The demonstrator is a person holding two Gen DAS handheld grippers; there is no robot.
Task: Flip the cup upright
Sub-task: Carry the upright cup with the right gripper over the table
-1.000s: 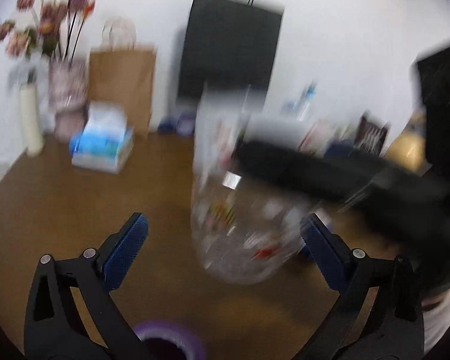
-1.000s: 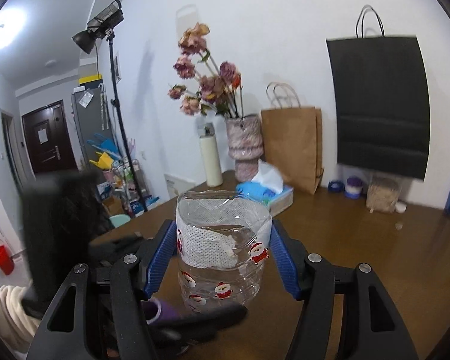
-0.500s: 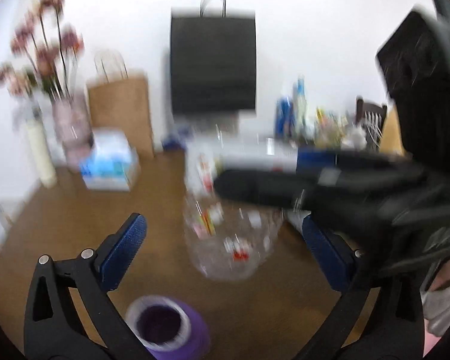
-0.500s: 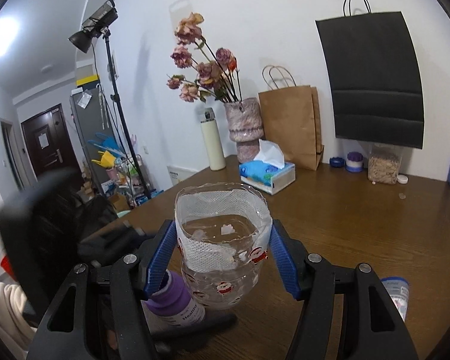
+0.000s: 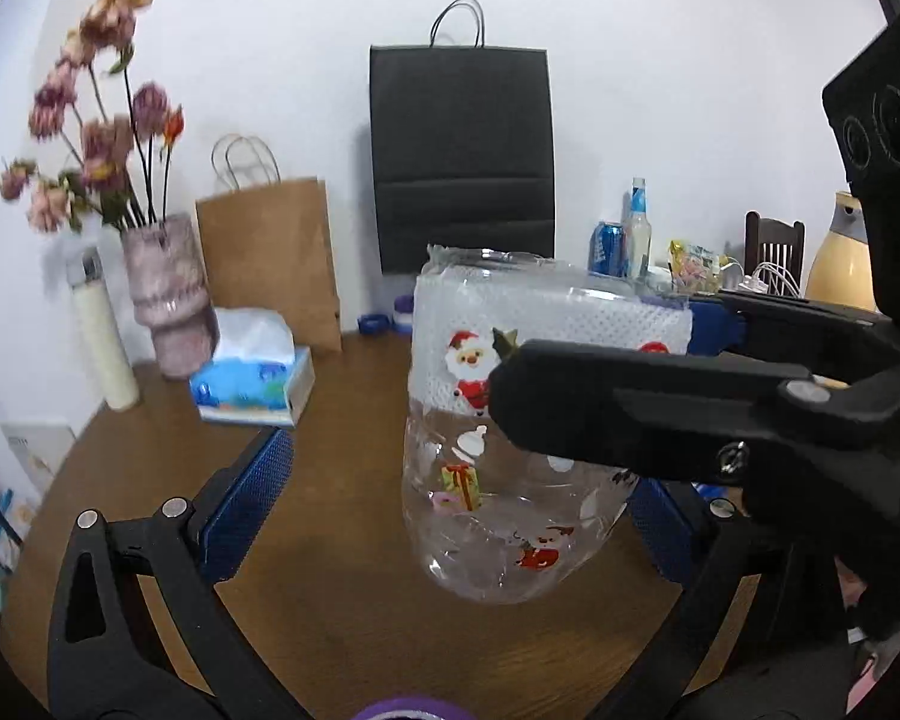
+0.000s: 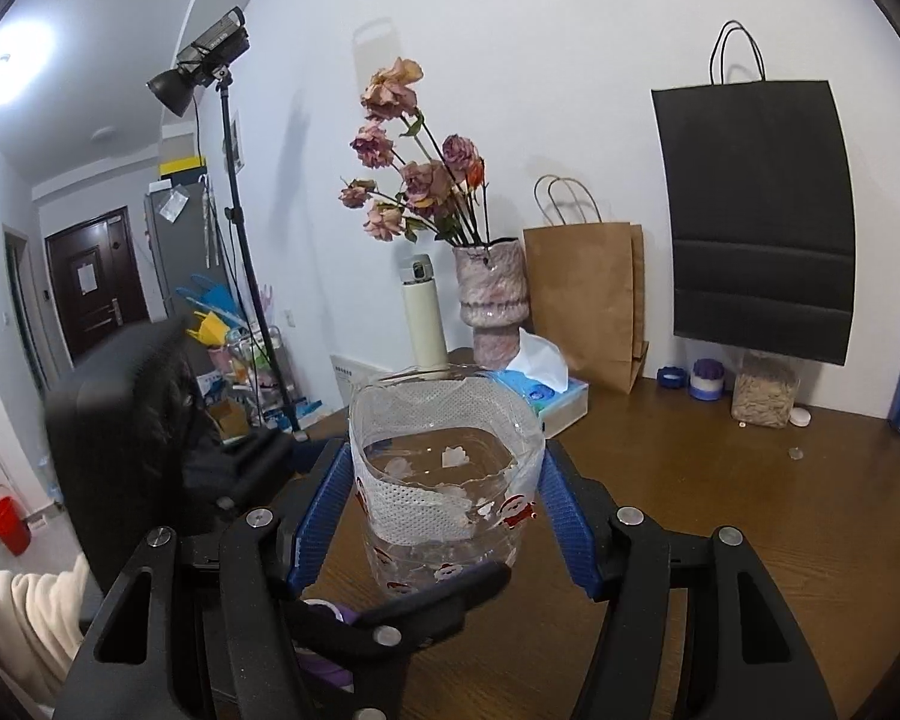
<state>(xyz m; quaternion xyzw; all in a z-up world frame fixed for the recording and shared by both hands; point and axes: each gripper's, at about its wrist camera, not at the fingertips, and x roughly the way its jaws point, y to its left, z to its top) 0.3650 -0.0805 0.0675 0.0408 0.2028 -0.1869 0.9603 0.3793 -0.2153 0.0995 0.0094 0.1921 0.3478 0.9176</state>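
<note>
The cup [image 5: 510, 444] is a clear plastic one with Santa stickers and a white mesh band round its open rim. It stands rim-up, held just above the brown table [image 5: 342, 540]. My right gripper [image 6: 444, 498] is shut on the cup [image 6: 444, 480], its blue pads pressing the rim band from both sides; it also shows in the left wrist view [image 5: 660, 396], reaching in from the right. My left gripper [image 5: 456, 516] is open and empty, its blue pads wide on either side of the cup's lower half, not touching it.
A purple-capped bottle [image 6: 324, 618] stands under the grippers at the near table edge. At the back: a tissue box [image 5: 252, 384], a vase of dried flowers [image 5: 162, 294], a cream flask [image 5: 105, 342], brown and black paper bags, cans and jars.
The right gripper has lowered the upright cup a little towards the table. The left gripper has steadied, and the cup now sits between its open pads.
</note>
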